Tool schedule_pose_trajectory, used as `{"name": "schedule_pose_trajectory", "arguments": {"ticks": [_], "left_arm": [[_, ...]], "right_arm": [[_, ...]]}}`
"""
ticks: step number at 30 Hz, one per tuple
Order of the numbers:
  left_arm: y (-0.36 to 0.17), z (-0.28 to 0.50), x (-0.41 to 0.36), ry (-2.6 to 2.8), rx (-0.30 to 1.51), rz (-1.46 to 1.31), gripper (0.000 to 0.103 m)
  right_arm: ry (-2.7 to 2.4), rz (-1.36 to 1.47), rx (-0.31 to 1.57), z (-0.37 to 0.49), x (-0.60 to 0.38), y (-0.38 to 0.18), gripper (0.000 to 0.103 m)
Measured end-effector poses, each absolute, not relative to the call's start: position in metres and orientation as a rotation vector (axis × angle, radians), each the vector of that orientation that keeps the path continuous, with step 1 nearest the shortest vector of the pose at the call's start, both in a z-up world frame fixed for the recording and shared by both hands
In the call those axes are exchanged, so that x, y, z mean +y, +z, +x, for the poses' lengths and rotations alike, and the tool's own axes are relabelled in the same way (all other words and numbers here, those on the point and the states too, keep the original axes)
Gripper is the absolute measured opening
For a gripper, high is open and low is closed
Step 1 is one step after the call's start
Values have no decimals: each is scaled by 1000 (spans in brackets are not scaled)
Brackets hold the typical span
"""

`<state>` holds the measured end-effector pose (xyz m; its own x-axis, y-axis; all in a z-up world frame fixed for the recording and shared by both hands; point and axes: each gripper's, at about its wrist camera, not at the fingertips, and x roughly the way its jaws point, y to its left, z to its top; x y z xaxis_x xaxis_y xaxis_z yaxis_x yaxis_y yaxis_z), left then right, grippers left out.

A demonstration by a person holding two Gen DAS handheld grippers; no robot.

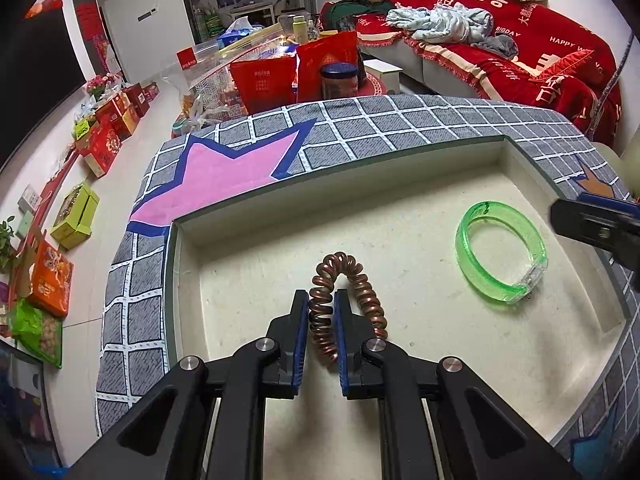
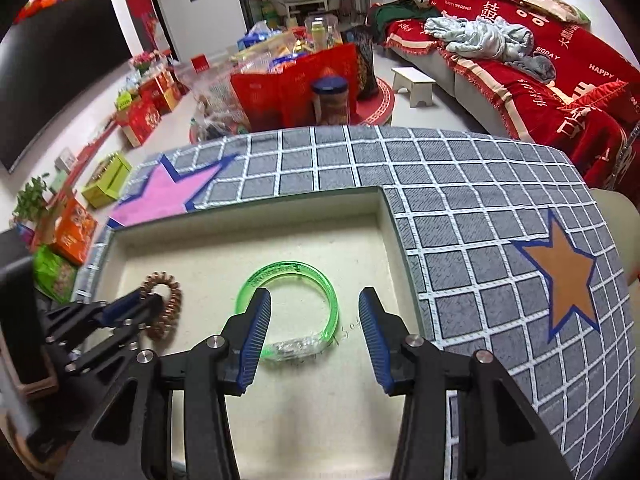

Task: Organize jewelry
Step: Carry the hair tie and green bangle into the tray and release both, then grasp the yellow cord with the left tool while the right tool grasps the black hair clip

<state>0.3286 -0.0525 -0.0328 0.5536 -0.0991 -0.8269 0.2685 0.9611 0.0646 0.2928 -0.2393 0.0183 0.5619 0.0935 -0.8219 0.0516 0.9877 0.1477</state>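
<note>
Shiny see-through green plastic bangle (image 2: 294, 312). Shiny coppery coil band (image 1: 348, 304), metal-looking. Matt, slightly rough cream tray (image 2: 248, 216). Soft woven checked cloth (image 2: 460, 184) under it.

Coil bracelet (image 1: 348, 300) copper-brown; bangle (image 2: 294, 312) translucent green; tray (image 1: 400, 216) cream; cloth (image 2: 460, 184) under tray grey, white grid, pink star (image 1: 224, 176), orange star (image 2: 564, 276), blue-outlined.
</note>
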Motion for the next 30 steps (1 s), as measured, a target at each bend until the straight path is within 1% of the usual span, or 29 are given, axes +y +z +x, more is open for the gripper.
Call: {"name": "schedule_pose_trajectory", "arguments": {"ticks": [2,3,4,5,6,7,13,14,16,17,18,20,25,30], "left_arm": [[-31,328,-52,-216,949,189,30],[-30,328,-52,-212,942,188,33],[-29,328,-51,-210,941,185,68],[-27,328,-49,-193,936,176,93],[-23,327,-48,-184,921,161,103],[-15,324,-45,-193,884,136,103],[-2,311,-49,-183,853,171,103],[1,308,-48,-181,848,171,103],[6,299,-44,-184,842,161,103],[9,295,-41,-184,844,153,103],[12,289,-37,-188,846,143,103],[18,277,-30,-225,848,113,103],[30,236,-13,-240,808,81,103],[24,198,-1,-292,856,72,103]], "right_arm": [[29,188,969,286,-242,22,50],[32,199,966,283,-243,24,50],[35,207,963,280,-244,25,50],[38,210,961,276,-245,27,50],[41,211,960,274,-245,28,50],[43,210,958,272,-245,28,50],[53,229,943,256,-245,34,50],[59,231,940,252,-246,36,51],[72,240,931,243,-245,39,63],[85,249,917,236,-246,43,77],[90,254,906,232,-245,45,84],[97,265,874,217,-247,51,84],[95,299,871,189,-253,54,84],[88,297,885,155,-254,53,84]]}}
